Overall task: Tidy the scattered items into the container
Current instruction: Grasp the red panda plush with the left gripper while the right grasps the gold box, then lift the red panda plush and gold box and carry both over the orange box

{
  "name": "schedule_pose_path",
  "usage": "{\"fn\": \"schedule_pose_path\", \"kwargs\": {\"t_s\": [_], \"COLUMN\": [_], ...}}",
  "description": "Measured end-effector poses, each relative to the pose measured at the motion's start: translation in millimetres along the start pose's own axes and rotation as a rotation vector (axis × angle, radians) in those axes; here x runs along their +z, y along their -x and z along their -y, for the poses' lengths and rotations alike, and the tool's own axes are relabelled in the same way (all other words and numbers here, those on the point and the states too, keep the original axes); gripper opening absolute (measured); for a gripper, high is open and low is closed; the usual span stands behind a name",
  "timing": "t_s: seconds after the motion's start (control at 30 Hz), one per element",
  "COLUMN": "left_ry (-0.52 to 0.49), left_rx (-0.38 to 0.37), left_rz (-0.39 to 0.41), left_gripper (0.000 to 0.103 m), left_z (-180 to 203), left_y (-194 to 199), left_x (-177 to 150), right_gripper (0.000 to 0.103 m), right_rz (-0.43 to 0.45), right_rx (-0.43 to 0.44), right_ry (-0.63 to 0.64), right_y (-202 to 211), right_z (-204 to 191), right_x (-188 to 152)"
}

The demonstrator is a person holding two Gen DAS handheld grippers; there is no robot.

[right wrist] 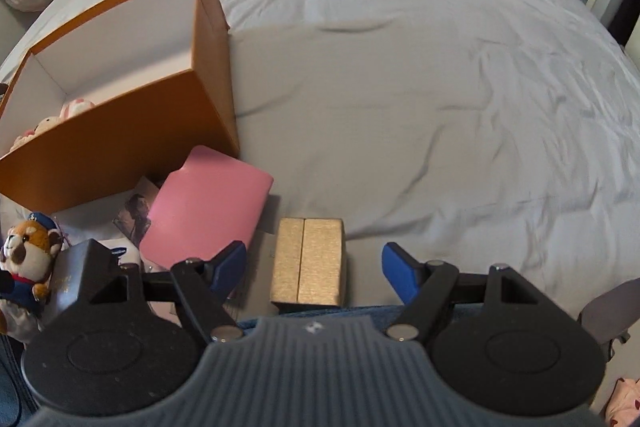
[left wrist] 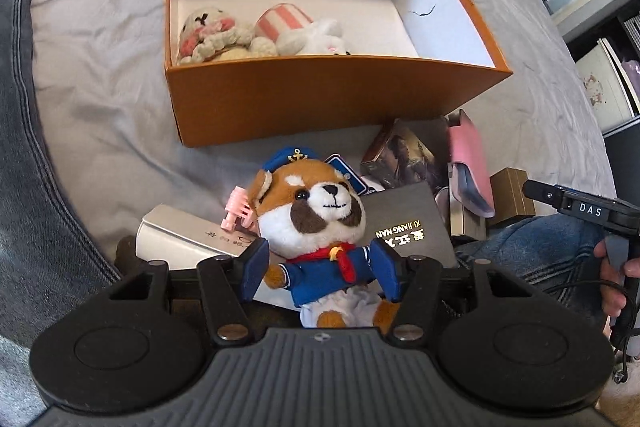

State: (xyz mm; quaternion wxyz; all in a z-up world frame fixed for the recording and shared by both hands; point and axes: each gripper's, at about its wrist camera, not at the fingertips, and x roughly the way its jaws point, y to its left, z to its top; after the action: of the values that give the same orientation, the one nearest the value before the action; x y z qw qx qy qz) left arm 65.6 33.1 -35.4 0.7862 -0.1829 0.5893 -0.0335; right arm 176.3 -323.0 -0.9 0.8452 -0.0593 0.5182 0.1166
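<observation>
A sailor-suited fox plush sits on a pile of boxes in front of the orange box. My left gripper is open and straddles the plush's body. Its blue pads stand at the plush's arms without squeezing it. In the right wrist view my right gripper is open over a gold box, with room on both sides of the box. The orange box holds a cream crochet plush, a pink striped toy and a white plush.
The pile holds a pink case, a black box with gold letters, a silver box, a small pink toy and a dark picture box. Denim legs flank the pile. Grey bedsheet spreads to the right.
</observation>
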Motion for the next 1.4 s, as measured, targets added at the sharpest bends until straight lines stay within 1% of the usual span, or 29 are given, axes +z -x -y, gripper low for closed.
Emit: {"fn": "schedule_pose_path", "kwargs": {"t_s": [0.1, 0.17, 0.23, 0.27, 0.4, 0.47, 0.63, 0.8, 0.9, 1.2, 1.4], "left_ry": [0.008, 0.008, 0.010, 0.011, 0.011, 0.003, -0.009, -0.044, -0.054, -0.087, -0.101], "left_rx": [0.004, 0.011, 0.015, 0.012, -0.003, -0.005, -0.011, -0.014, -0.030, -0.081, -0.113], "left_rz": [-0.002, -0.002, -0.005, -0.007, -0.008, -0.005, 0.013, 0.042, 0.059, 0.129, 0.176], "left_gripper": [0.065, 0.064, 0.063, 0.063, 0.061, 0.060, 0.056, 0.053, 0.050, 0.050, 0.050], "left_z": [-1, -2, -4, -5, -6, -5, -5, -4, -4, -3, 0], "left_y": [-4, -7, -10, -11, -15, -17, -17, -13, -9, 15, 32], "left_x": [0, 0, -1, -1, -3, -3, -6, -8, -9, -9, -5], "right_gripper": [0.076, 0.072, 0.065, 0.064, 0.058, 0.053, 0.050, 0.050, 0.050, 0.049, 0.049], "right_rz": [-0.046, -0.076, -0.101, -0.110, -0.133, -0.144, -0.160, -0.139, -0.124, -0.067, 0.001], "right_rx": [0.003, 0.001, -0.002, -0.007, -0.011, -0.014, -0.038, -0.051, -0.056, -0.074, -0.082], "right_ry": [-0.011, -0.002, 0.014, 0.022, 0.030, 0.035, 0.059, 0.077, 0.069, 0.059, 0.058], "right_y": [-8, -14, -19, -21, -24, -27, -31, -28, -25, -13, 6], "right_z": [1, -1, -4, -5, -6, -6, -10, -12, -11, -11, -13], "right_x": [4, 6, 7, 7, 8, 8, 10, 8, 7, 6, 9]}}
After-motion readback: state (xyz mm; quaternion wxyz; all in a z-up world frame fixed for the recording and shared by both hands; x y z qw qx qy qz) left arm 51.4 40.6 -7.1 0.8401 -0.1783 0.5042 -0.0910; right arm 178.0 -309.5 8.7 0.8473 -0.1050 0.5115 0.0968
